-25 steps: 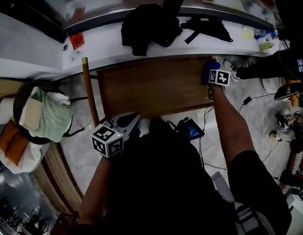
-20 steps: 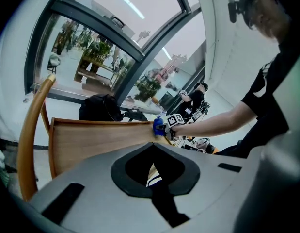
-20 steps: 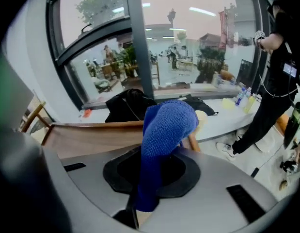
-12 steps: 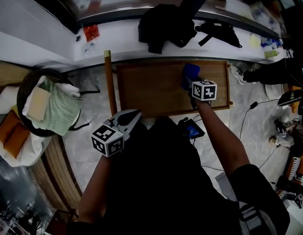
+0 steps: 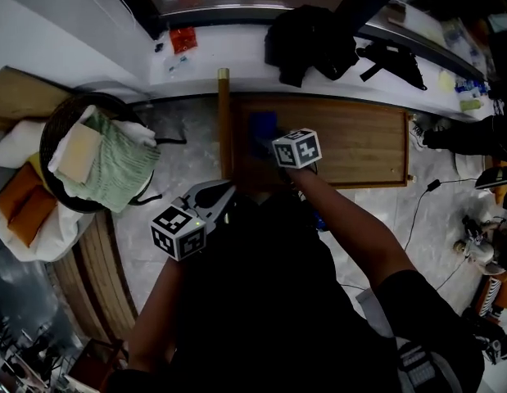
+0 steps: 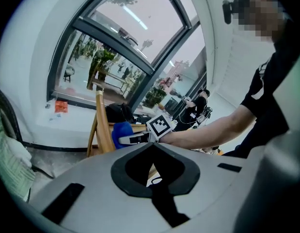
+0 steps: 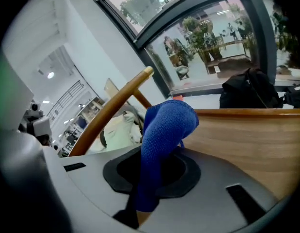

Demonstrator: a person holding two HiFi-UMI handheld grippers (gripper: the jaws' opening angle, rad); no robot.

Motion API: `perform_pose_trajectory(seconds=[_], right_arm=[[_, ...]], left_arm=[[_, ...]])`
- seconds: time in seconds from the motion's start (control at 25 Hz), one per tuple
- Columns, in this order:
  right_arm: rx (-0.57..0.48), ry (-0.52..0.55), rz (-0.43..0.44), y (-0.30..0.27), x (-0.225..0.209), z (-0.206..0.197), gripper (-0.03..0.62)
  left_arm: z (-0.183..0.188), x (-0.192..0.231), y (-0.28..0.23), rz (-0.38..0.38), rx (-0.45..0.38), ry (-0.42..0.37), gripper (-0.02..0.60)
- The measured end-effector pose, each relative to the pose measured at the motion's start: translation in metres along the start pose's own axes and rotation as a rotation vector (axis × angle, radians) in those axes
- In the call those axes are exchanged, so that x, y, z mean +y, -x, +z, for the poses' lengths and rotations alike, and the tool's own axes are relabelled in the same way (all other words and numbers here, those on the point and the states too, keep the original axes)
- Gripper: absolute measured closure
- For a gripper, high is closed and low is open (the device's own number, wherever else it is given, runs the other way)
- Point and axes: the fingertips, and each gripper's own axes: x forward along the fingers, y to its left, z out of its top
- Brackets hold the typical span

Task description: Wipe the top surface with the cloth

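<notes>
A: The cloth (image 5: 262, 127) is now seen at the left end of the surface (image 5: 359, 142), no longer the right.
B: How is it held?
A: It is pinched by the right gripper (image 5: 273, 144) for wiping. The left gripper (image 5: 224, 193) is kept aside, fingers closed and empty.

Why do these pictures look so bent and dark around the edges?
Head view: dim, and the wide lens bows the wooden top and the white counter. Left gripper view: bright window, black round border. Right gripper view: blue cloth fairly sharp, window frame curved.
</notes>
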Motion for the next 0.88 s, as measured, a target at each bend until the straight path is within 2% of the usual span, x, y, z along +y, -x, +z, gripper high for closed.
perform_pose_trajectory(seconds=[0.16, 0.24, 0.4, 0.6, 0.88], right_arm=[[0.035, -0.032, 0.051, -0.033, 0.026, -0.011, 0.534], [0.071, -0.029, 0.05, -0.046, 0.03, -0.02, 0.534], [0.08, -0.023, 0.018, -0.053, 0.025, -0.025, 0.534], [0.074, 0.008, 0.025, -0.054, 0.02, -0.027, 0.535], [0.135, 0.027, 0.015, -0.048, 0.008, -0.029, 0.536]], left_arm=[[-0.009, 0.012, 0.015, 0.022, -0.001, 0.019, 0.572], [-0.01, 0.015, 0.02, 0.027, -0.008, 0.029, 0.572], [-0.015, 0.016, 0.02, 0.03, -0.006, 0.025, 0.572], [-0.016, 0.014, 0.016, 0.027, -0.008, 0.031, 0.572], [-0.008, 0.004, 0.001, 0.028, -0.014, 0.024, 0.572]])
